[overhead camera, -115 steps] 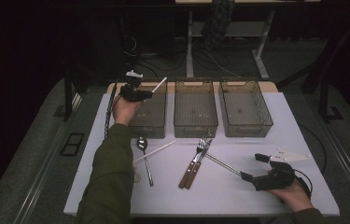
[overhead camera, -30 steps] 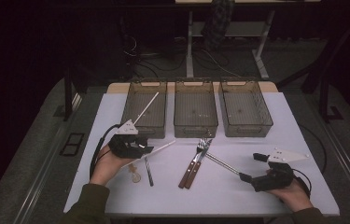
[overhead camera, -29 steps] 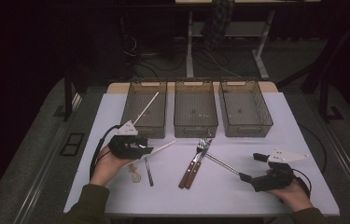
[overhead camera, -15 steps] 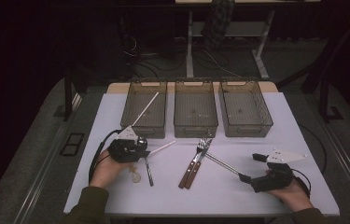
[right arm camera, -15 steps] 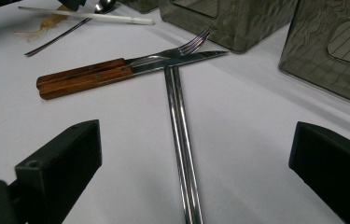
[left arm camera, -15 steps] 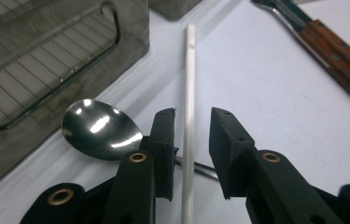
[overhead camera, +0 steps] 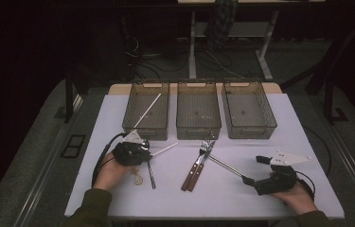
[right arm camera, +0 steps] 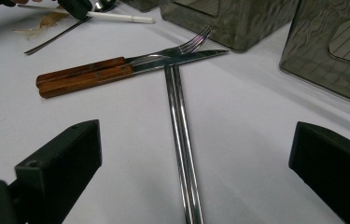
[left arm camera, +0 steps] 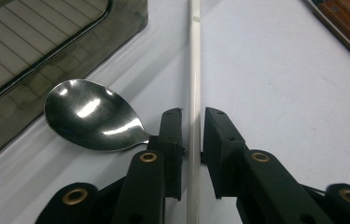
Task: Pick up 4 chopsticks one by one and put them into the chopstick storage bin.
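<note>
A white chopstick (left arm camera: 194, 70) lies on the table between the jaws of my left gripper (left arm camera: 192, 112), which stand close on either side of it with thin gaps. These jaws have just been closing. A spoon (left arm camera: 93, 116) lies just left of them. In the high view, my left gripper (overhead camera: 149, 151) sits in front of the left bin (overhead camera: 130, 124), where another white chopstick (overhead camera: 147, 109) leans. My right gripper (right arm camera: 196, 140) is wide open, low over the near end of a pair of metal chopsticks (right arm camera: 178, 107). They reach to a wooden-handled fork and knife (right arm camera: 88, 72).
Three smoky plastic bins stand in a row at the back; the middle bin (overhead camera: 199, 130) and the right bin (overhead camera: 270, 127) look bare. The fork and knife (overhead camera: 195, 169) lie mid-table. My right gripper (overhead camera: 253, 169) is near the table's front right edge.
The white chopstick held over the left bin earlier now leans in it. My left gripper came back to the table and narrowed its jaws around the second chopstick. The right hand stayed still.
</note>
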